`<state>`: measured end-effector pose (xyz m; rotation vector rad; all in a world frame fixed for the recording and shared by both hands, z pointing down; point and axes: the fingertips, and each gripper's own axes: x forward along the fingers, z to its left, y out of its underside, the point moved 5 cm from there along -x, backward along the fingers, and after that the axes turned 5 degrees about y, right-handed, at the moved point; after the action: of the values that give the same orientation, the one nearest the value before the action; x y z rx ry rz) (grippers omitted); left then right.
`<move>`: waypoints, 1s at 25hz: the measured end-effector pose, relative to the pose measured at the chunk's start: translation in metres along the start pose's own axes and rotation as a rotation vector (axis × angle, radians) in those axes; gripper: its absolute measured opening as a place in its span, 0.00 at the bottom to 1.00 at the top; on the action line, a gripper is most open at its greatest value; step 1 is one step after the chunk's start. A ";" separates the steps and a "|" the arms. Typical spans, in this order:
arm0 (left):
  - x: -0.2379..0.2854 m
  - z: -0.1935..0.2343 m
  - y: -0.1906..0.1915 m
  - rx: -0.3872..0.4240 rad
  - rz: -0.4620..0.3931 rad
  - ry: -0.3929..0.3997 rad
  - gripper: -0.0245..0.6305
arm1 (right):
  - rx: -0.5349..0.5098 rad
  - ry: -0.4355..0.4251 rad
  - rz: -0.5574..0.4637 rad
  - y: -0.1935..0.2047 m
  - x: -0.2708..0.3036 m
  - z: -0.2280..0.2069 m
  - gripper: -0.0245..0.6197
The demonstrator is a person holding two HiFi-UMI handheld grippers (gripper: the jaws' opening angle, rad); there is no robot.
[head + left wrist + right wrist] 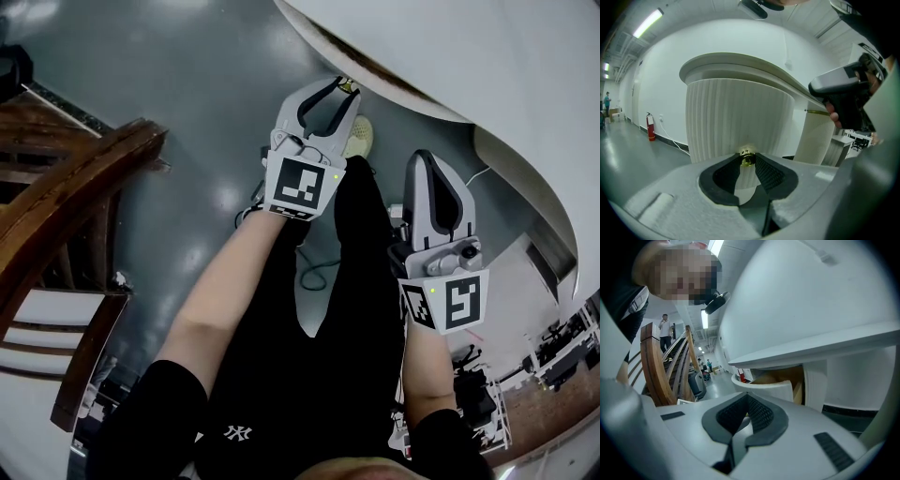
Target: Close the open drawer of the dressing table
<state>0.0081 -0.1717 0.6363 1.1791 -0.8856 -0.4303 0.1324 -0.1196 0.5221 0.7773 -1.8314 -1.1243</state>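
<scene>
At the left gripper (345, 90): jaws clamped on the small brass knob (747, 158), pinched at the very tips, hard against the fluted white front (736, 117) of the drawer (766, 389). Hold that pinch firm and push straight along the drawer's line of travel, never sideways; so near the tips, likely to slip off a round knob otherwise. Ease in steadily rather than shoving; stop on reaching flush beneath the dressing table top (469, 56) just above the drawer. Plainly open in the right gripper view: curved front standing proud of the carcass, bare wood showing behind. Then the right gripper (427, 159), to the right of the drawer and clear of it: closed on itself, empty. Keep it there, away from the narrowing gap beside the drawer.
</scene>
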 end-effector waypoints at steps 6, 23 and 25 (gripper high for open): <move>0.019 0.006 -0.012 0.019 -0.019 0.011 0.20 | -0.009 0.009 -0.006 -0.002 0.003 -0.009 0.06; 0.064 0.017 -0.034 0.040 -0.084 -0.001 0.20 | -0.026 0.008 -0.030 -0.006 0.008 -0.031 0.06; 0.067 0.019 -0.035 0.040 -0.091 0.000 0.20 | -0.027 0.007 -0.032 -0.005 0.010 -0.030 0.06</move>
<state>0.0388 -0.2429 0.6304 1.2598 -0.8458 -0.4885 0.1548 -0.1421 0.5283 0.7963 -1.8005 -1.1631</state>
